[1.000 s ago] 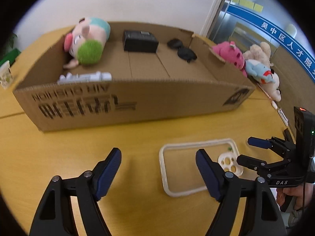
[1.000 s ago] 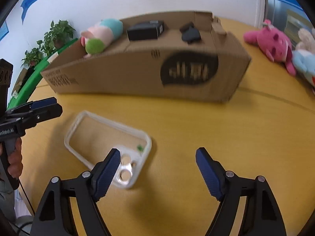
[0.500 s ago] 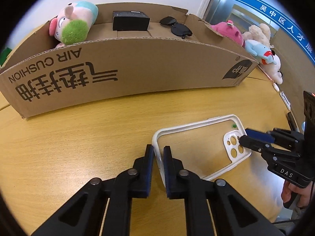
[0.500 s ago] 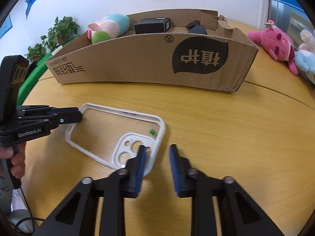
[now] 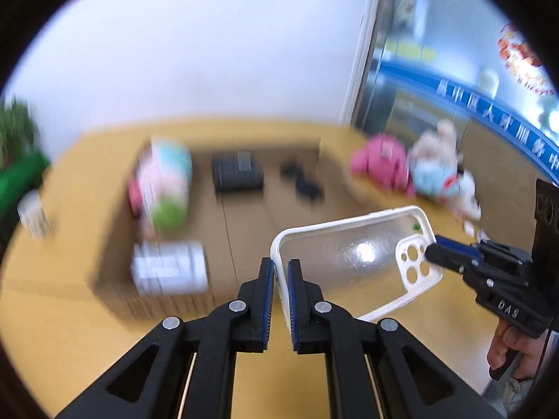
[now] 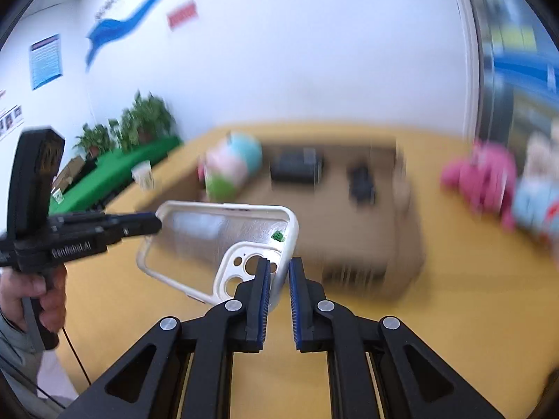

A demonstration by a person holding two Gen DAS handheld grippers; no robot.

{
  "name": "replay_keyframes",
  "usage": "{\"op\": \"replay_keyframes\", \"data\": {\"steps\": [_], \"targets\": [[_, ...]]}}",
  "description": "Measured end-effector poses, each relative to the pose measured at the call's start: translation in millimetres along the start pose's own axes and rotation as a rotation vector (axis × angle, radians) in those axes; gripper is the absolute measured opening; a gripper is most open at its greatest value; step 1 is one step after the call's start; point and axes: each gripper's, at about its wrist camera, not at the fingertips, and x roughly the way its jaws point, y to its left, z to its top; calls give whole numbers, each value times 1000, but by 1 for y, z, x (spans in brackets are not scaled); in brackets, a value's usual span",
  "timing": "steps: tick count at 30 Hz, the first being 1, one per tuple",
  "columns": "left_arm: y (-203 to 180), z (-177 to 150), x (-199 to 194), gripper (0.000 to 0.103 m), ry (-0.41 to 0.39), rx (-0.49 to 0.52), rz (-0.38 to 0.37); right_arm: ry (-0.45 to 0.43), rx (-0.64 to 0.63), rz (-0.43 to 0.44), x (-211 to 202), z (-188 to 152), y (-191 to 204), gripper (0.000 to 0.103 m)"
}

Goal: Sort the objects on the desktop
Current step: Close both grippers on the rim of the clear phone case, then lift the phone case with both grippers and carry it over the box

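Spanning the yellow wooden table (image 5: 52, 314), one open brown cardboard box (image 5: 244, 230) holds four blurred things. Above it hangs one clear white-rimmed phone case (image 5: 353, 255), pinched at opposite ends by two black grippers: left gripper (image 5: 278, 272) and right gripper (image 6: 278, 272), both clamped on its rim.

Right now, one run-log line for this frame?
phase: carry | left gripper: shut on case end | right gripper: shut on camera end | case: off table, held by both | box: ahead, blurred
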Motion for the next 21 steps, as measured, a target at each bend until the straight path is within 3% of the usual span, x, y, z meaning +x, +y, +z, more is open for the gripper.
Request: {"op": "replay_keyframes", "data": {"steps": [2,5,11,16,21], "targets": [[-1,34,-12,7,-82,32,14,-78,-40,-11,-11,31,2,10],[3,67,-13,6,-137,40,16,-155,-67,-14,-14,71,1,10],[20,115,14,6,-156,53,40,-163,-90,1,18,130,-12,11],[39,130,76,6,-55,59,95,-59,-40,30,84,152,-36,11],[74,113,149,6,119,-7,111,70,49,63,165,150,-62,10]]}}
